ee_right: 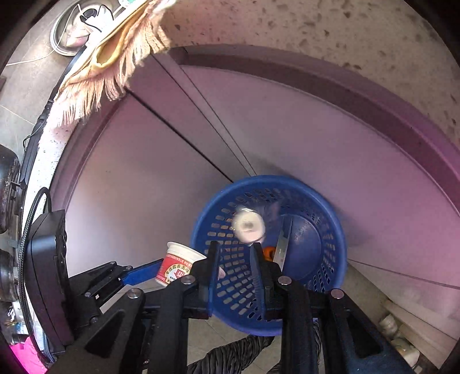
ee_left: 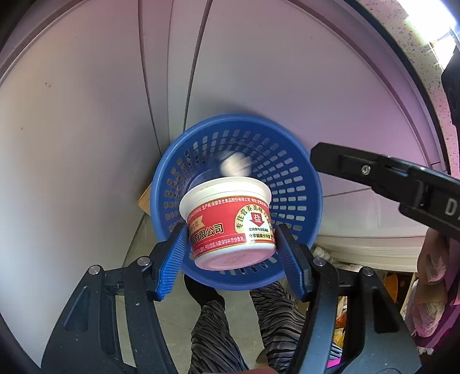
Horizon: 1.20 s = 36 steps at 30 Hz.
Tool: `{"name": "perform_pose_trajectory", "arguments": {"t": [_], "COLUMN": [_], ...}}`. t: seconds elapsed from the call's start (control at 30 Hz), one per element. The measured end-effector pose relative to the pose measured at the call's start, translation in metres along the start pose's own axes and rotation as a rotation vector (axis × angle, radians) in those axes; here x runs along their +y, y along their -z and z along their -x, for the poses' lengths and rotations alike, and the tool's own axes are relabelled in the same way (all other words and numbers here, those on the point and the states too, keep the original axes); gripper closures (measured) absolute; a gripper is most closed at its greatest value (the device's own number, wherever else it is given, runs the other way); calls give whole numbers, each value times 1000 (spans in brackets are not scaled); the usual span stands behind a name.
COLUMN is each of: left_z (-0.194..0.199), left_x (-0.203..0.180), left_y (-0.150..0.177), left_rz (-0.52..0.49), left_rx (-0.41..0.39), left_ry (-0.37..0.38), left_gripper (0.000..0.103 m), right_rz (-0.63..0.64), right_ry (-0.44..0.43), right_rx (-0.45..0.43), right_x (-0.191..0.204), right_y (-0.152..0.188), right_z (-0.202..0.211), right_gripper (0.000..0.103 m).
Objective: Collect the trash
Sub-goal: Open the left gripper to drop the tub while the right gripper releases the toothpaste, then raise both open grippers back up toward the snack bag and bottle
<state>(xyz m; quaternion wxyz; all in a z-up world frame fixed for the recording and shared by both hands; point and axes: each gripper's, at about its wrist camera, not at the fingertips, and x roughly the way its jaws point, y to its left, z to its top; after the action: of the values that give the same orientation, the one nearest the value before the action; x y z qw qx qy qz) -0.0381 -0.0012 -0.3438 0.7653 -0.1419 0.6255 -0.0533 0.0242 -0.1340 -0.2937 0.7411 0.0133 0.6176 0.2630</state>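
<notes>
Cup: your left gripper point(ee_left: 231, 247) clamps a small round paper cup point(ee_left: 230, 221), tilted with its white rim toward the bin and its pale base toward you; it hangs over the near rim of the bin.
Cup label: a red band with gold edging and white Chinese writing; you can read "有限公司" large, "盐" in a red arrow on a cream roundel, and "分享健康" beneath it. The finer line along the top is too small to read with confidence.
Left pads: blue ribbed fingers point(ee_left: 172, 259) press the cup's two sides.
Roll: a blurred white roll with a hollow middle point(ee_right: 248, 225) is inside the bin's mouth, beyond your right gripper point(ee_right: 233, 273).
Right gripper: its jaws stand a narrow way apart with nothing between the pads.
Bin: a blue plastic basket point(ee_right: 330, 218), round, its wall pierced with rows of small slots, standing on the floor against lilac cabinet doors point(ee_left: 273, 80).
Bin contents: an orange scrap point(ee_right: 268, 253) and a pale flat strip point(ee_right: 283, 244) lie within.
Worktop: speckled stone point(ee_right: 345, 26), with a fringed cream mop head point(ee_right: 115, 57) hanging over its edge.
</notes>
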Motion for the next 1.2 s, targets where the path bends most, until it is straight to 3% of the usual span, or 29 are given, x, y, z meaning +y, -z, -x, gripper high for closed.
{"name": "perform_pose_trajectory", "arguments": {"t": [0.2, 0.27, 0.7, 0.87, 1.0, 1.2], "left_z": [-4, -3, 13, 38, 63, 104], "left_x": [0, 0, 2, 7, 7, 2], "left_y": [-3, -3, 0, -4, -10, -25], "left_rz": [-11, -9, 0, 30, 48, 70], "left_rx": [3, 4, -24, -64, -112, -188], "left_ry": [-4, -10, -44, -48, -47, -45], "left_gripper": [29, 29, 29, 29, 29, 29], "right_rz": [22, 28, 59, 104, 142, 171], "right_ry": [8, 5, -15, -21, -29, -56], "right_rx": [-27, -32, -53, -69, -100, -146], "right_x": [6, 8, 16, 17, 18, 16], "right_y": [-5, -5, -9, -7, -10, -20], "right_z": [13, 17, 46, 58, 83, 123], "right_gripper": [47, 43, 36, 33, 19, 16]}}
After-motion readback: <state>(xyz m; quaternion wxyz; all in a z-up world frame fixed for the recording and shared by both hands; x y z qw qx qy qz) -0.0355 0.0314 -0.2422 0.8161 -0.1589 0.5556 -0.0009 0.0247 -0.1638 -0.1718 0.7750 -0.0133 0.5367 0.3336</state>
